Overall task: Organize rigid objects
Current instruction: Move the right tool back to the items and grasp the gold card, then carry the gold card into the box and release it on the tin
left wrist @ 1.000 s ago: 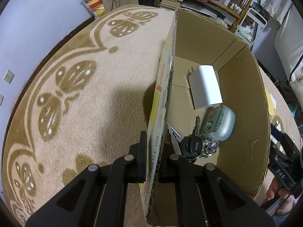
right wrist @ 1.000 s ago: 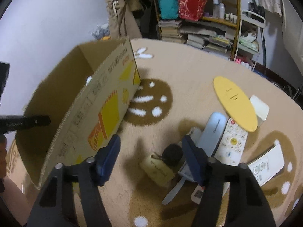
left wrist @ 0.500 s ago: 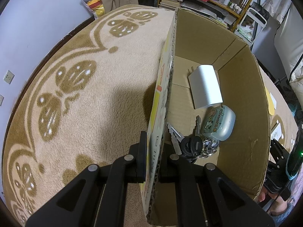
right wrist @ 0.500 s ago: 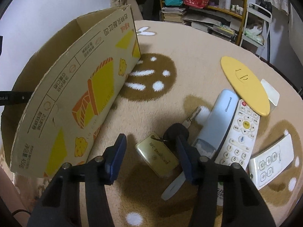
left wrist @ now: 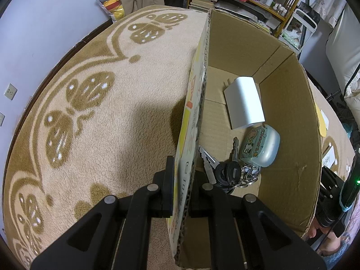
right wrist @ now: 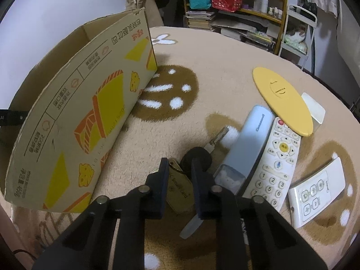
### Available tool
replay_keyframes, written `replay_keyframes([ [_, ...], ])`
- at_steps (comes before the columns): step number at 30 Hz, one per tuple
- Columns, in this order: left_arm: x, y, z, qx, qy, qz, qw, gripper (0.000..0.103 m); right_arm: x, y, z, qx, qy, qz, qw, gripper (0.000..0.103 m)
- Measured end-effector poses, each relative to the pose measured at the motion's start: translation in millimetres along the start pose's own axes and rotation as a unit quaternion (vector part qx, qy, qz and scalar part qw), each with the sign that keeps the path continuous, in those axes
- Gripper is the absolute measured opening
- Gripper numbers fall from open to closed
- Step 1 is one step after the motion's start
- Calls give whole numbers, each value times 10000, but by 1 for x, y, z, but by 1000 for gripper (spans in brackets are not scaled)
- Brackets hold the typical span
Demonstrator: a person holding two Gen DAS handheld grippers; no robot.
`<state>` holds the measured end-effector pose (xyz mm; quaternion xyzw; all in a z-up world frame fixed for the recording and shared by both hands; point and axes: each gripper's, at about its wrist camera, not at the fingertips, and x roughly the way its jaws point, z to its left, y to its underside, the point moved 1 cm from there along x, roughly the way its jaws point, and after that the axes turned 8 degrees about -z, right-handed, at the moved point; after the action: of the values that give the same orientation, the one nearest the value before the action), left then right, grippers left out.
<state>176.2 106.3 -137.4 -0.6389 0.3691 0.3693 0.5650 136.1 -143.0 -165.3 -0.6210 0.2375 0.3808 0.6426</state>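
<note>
My left gripper is shut on the near wall of the open cardboard box, one finger outside and one inside. On the box floor lie a white block, a pale blue cartoon case and a bunch of keys. In the right wrist view my right gripper points down at the carpet with its jaws closing. A tan smart card tag fills the gap between them. Just beyond the fingertips lies its black-headed key. The box stands to the left.
Right of the tag lie a pale blue remote, a white button remote, a smaller white remote, a yellow disc and a cream block. A grey flat blade pokes out under the fingers. Shelves stand behind.
The right gripper came down onto the tan tag and its jaws narrowed from wide apart to either side of it. The left gripper and box stayed still.
</note>
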Motion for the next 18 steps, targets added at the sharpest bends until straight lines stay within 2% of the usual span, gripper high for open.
replay_keyframes([
  [7, 0, 0, 1, 13, -7, -3, 10000, 9, -8, -6, -6, 278, -82, -252, 9993, 20],
  [18, 1, 1, 1, 42, -18, -16, 10000, 9, -33, -29, 4, 263, -201, -663, 9972, 20],
])
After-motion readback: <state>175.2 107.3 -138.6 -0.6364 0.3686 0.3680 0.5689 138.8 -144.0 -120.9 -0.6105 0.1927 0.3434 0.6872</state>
